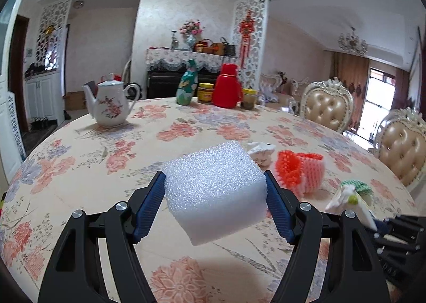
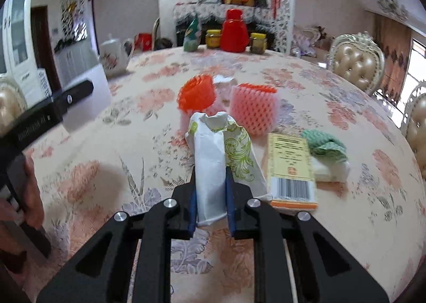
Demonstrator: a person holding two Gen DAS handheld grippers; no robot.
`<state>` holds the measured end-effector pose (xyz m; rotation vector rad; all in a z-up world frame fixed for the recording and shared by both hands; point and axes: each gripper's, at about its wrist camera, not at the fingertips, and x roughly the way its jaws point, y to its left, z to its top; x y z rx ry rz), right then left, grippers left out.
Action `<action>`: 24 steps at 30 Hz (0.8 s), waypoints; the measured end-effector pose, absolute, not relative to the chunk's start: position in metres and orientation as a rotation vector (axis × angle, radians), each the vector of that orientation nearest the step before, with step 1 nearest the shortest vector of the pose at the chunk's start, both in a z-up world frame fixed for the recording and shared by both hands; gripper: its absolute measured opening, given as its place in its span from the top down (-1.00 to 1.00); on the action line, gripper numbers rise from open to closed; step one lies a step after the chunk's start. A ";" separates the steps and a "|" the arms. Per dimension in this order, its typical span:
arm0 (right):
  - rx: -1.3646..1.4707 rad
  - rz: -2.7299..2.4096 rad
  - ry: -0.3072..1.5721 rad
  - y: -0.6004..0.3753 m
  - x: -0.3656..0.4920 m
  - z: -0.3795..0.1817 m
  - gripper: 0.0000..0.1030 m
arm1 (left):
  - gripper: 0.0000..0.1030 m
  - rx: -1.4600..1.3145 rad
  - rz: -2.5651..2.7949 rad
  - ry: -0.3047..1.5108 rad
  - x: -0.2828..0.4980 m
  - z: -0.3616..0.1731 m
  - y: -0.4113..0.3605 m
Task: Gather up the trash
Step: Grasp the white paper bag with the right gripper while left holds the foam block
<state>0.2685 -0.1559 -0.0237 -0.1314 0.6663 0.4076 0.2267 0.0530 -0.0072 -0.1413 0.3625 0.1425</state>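
Observation:
My left gripper (image 1: 214,180) is shut on a white foam block (image 1: 215,196) and holds it above the floral table (image 1: 80,169). My right gripper (image 2: 211,183) is shut on a crumpled white paper packet with a green pattern (image 2: 210,148), lifted slightly off the cloth. The same packet (image 1: 348,201) shows at the lower right of the left wrist view. On the table beyond lie an orange foam net (image 2: 197,95), a pink foam net (image 2: 253,111), a yellow barcode box (image 2: 290,169), a green-and-white paper wad (image 2: 327,153) and a small white crumpled paper (image 1: 261,153).
A white teapot (image 1: 110,105) stands at the far left. A green vase (image 1: 187,87), a red flask (image 1: 226,87) and two jars (image 1: 205,92) stand along the far edge. Padded chairs (image 1: 327,105) line the right side. A person's hand (image 2: 32,196) is at the left edge.

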 end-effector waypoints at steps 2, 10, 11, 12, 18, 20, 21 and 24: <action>-0.113 0.390 0.645 -0.161 0.262 -0.020 0.66 | -0.34 -0.122 0.130 0.361 0.226 -0.008 0.047; -0.070 0.332 0.550 -0.182 0.235 -0.006 0.65 | -0.34 -0.049 0.054 0.338 0.220 -0.008 0.025; -0.063 0.328 0.549 -0.186 0.233 -0.006 0.65 | -0.34 -0.033 0.038 0.333 0.219 -0.008 0.021; -0.054 0.317 0.549 -0.190 0.231 -0.006 0.65 | -0.34 -0.023 0.022 0.331 0.218 -0.008 0.017; 0.000 0.271 0.545 -0.214 0.222 -0.008 0.65 | -0.34 0.029 -0.048 0.341 0.214 -0.012 -0.004; 0.008 0.254 0.540 -0.222 0.216 -0.009 0.65 | -0.34 0.034 -0.068 0.346 0.214 -0.013 -0.009; 0.011 0.248 0.538 -0.227 0.213 -0.008 0.65 | -0.33 0.033 -0.082 0.353 0.214 -0.013 -0.011; 0.019 0.224 0.528 -0.238 0.205 -0.007 0.65 | -0.34 0.043 -0.121 0.366 0.213 -0.012 -0.021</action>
